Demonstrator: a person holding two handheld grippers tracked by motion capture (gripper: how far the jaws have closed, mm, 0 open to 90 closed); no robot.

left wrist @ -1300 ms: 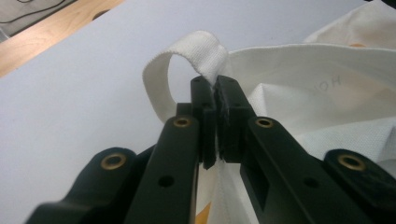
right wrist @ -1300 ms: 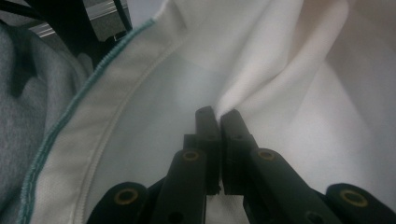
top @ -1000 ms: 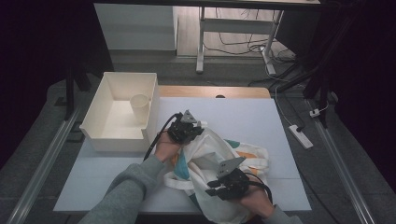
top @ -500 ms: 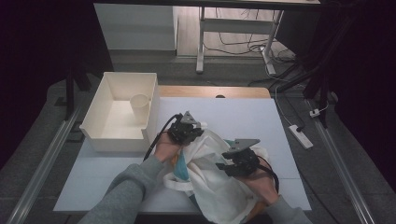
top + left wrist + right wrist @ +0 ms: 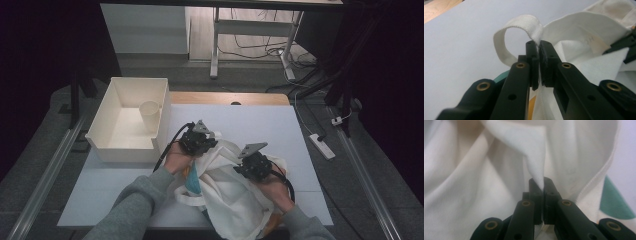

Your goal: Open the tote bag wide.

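1. My left gripper (image 5: 539,53) has its jaws pressed together on the white cloth bag (image 5: 227,192), pinching the fabric at the root of a strap loop (image 5: 520,25) that arches up and away just beyond the tips.
2. My right gripper (image 5: 542,185) is clamped on a peaked fold of the same bag, with cloth bunched on all sides of it.
3. From above, the left gripper (image 5: 199,139) sits at the bag's far left corner and the right gripper (image 5: 255,162) near its right edge, the bag slumped between and below them.
4. Teal patches (image 5: 192,184) show beneath the cloth, just under the left gripper.
5. Farther left of the left gripper stands a white bin (image 5: 107,142) holding a pale cup (image 5: 150,114).
6. Everything rests on the white table (image 5: 260,122).
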